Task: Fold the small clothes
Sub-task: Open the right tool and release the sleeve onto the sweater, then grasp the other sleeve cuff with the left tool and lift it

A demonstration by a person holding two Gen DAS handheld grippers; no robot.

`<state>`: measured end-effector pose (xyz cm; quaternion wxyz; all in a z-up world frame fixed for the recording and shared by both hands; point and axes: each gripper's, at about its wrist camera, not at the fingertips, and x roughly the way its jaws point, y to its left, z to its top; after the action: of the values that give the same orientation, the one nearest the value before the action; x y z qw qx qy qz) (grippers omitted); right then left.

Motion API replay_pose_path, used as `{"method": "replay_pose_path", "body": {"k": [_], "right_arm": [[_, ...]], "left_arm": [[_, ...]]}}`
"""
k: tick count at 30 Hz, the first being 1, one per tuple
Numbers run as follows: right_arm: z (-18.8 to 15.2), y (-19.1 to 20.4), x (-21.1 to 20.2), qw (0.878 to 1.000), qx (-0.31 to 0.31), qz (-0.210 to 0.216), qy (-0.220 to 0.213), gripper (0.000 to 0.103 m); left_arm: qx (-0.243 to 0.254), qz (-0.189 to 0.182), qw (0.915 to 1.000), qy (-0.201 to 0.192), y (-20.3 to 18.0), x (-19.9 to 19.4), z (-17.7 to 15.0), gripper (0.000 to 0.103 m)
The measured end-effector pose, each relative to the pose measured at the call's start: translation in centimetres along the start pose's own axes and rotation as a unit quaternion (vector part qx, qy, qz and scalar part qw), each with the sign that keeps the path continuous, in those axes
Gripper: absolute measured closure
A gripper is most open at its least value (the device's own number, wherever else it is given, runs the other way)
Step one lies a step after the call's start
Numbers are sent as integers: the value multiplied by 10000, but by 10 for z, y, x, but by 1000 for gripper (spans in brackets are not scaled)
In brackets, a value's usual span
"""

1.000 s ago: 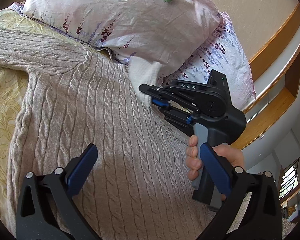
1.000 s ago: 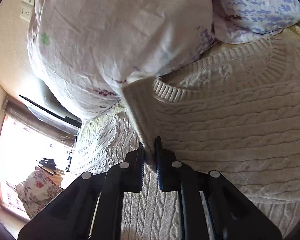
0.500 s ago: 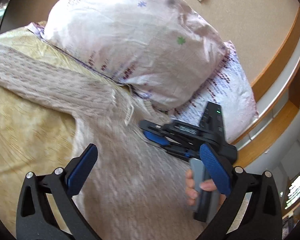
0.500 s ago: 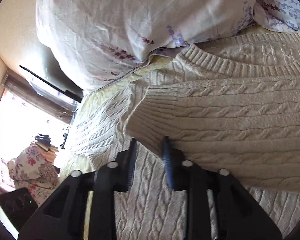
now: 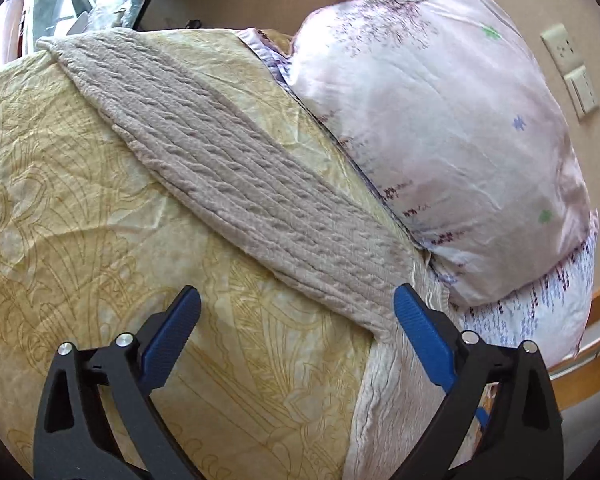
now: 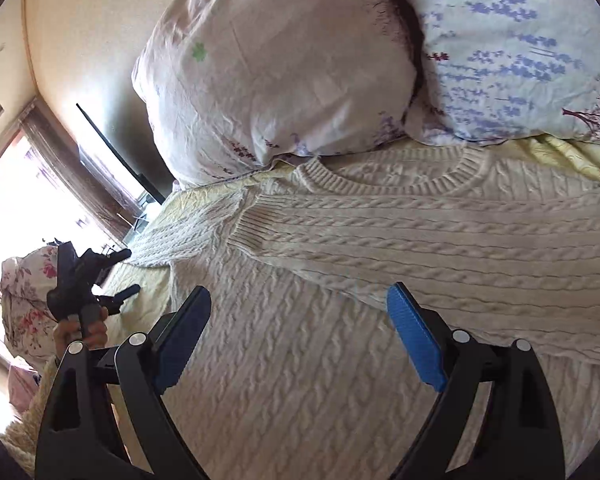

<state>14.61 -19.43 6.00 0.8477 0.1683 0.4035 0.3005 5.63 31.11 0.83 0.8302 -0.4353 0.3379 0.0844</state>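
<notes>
Both tongs stand spread with nothing between their blue pads: the right gripper (image 6: 298,330), which a second ago pinched the sweater's cuff, is opening above the cream cable-knit sweater (image 6: 340,360), and the left gripper (image 5: 296,328) is closing slightly over the yellow patterned bedspread (image 5: 100,200). The right sleeve (image 6: 440,248) that was lifted before now lies folded across the sweater's chest, cuff toward the left shoulder. The sweater's other sleeve (image 5: 236,168) stretches flat toward the far edge of the bed; the left gripper has swung from the sweater's body over to it. Beyond, at the head of the bed, the pink floral pillow (image 5: 440,120) leans over the white lavender-print pillow (image 6: 512,52). The sweater's hem is cut off by the frame, and the left hand (image 6: 82,330) shows only partly.
</notes>
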Motion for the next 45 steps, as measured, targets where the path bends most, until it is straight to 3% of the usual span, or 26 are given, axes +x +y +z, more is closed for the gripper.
{"method": "replay_pose_path", "body": {"k": [7, 12, 18, 21, 24, 28, 33, 38, 42, 45], "right_arm": [[-12, -23, -28, 9942, -407, 13, -996, 11], [-8, -34, -37, 9931, -348, 94, -1114, 11], [-6, -43, -43, 9929, -74, 186, -1170, 11], [-6, -43, -45, 9924, -4, 216, -1213, 11], [-6, -43, -49, 9914, 60, 244, -1287, 11], [-5, -47, -58, 9887, 197, 303, -1453, 11], [-3, -54, -68, 9852, 406, 395, -1618, 11], [-3, -58, -74, 9838, 441, 399, -1691, 11], [-3, -60, -77, 9832, 472, 393, -1717, 11], [-2, -64, -79, 9827, 512, 396, -1734, 11]], "left_arm": [[-1091, 81, 9933, -380, 25, 7, 27, 39], [-1627, 43, 9844, -673, 41, 11, 37, 53], [-2241, -156, 9710, -818, 62, 14, 36, 87], [-2444, -270, 9653, -879, 69, 15, 33, 95], [-2388, -442, 9646, -1030, 60, 11, 28, 95], [-2064, -1004, 9669, -1115, 23, 2, 24, 96], [-1300, -1890, 9688, -940, -58, 2, 7, 96], [-549, -2630, 9611, -644, -142, 18, -35, 96], [-66, -2739, 9613, -274, -180, 49, -80, 96], [107, -2432, 9697, 205, -187, 83, -113, 95]]}}
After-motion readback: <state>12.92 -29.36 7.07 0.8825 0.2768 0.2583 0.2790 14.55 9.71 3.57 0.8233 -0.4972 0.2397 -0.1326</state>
